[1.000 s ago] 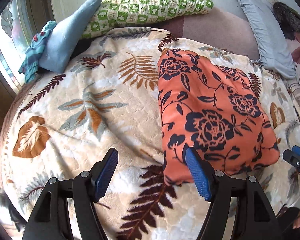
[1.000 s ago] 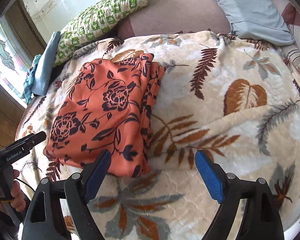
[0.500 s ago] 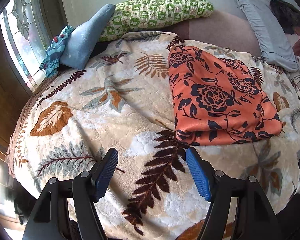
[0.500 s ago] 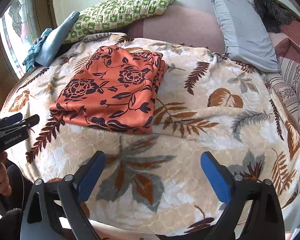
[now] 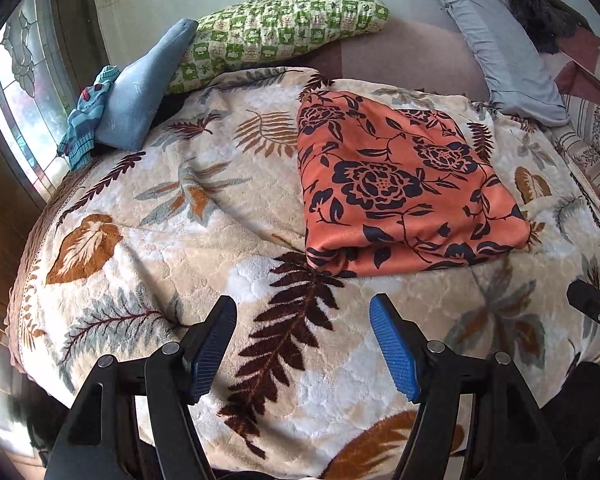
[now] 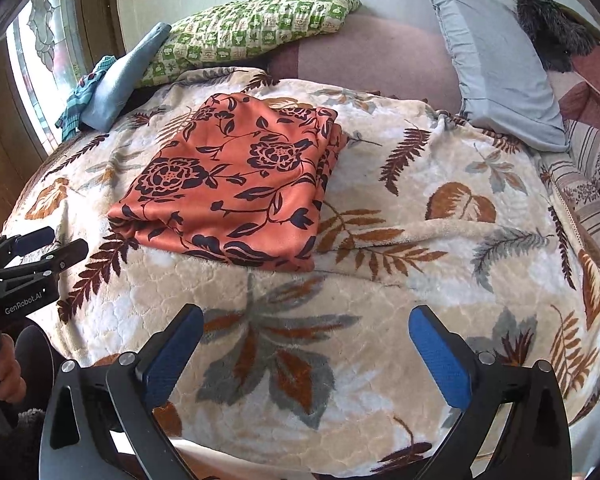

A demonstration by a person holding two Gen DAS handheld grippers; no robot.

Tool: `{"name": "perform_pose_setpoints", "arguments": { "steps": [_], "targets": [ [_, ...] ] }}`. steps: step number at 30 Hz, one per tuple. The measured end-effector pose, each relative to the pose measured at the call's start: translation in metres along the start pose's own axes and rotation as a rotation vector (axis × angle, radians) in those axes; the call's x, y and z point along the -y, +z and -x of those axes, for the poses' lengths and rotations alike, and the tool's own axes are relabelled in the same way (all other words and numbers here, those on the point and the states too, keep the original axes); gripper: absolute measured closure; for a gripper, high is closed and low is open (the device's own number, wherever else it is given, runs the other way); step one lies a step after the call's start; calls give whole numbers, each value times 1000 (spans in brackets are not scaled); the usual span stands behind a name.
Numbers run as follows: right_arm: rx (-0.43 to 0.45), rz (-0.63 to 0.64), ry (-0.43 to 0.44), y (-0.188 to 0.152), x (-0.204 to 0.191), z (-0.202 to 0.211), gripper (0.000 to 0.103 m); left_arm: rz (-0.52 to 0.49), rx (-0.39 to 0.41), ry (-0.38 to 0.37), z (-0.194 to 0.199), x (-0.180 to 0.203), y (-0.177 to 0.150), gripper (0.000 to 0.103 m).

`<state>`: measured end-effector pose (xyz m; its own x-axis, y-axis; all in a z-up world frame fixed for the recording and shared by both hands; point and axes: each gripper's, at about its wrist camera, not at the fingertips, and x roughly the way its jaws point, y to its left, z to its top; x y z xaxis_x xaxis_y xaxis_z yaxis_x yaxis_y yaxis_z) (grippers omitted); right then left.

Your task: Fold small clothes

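We hold the left gripper and the right gripper with jaws spread wide, gripping nothing, above the leaf-print blanket. The folded orange floral garment lies at one o'clock from our left gripper, eleven o'clock from our right.

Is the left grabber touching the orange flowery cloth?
Apart. In the left wrist view, the left gripper hangs open with bare leaf-print blanket showing between its fingertips and the folded orange cloth.
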<state>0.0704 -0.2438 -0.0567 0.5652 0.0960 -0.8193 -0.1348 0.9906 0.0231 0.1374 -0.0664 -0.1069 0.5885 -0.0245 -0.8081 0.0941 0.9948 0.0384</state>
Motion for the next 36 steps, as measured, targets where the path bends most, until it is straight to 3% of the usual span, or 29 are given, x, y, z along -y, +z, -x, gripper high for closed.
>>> {"name": "perform_pose_setpoints", "arguments": {
  "steps": [6,15,28,36],
  "targets": [
    [-10,-26,-3,-5,20,0,0,-55,16,15,6,11,-1,35],
    [-4,-21,-26,-5,31,3,0,-110,-1,-39,11,21,-4,35],
    [-4,120,-97,-9,11,1,0,-174,9,-96,29,29,-14,35],
    [-14,115,-96,-10,13,-2,0,-170,26,-127,39,39,-8,35]
  ]
}}
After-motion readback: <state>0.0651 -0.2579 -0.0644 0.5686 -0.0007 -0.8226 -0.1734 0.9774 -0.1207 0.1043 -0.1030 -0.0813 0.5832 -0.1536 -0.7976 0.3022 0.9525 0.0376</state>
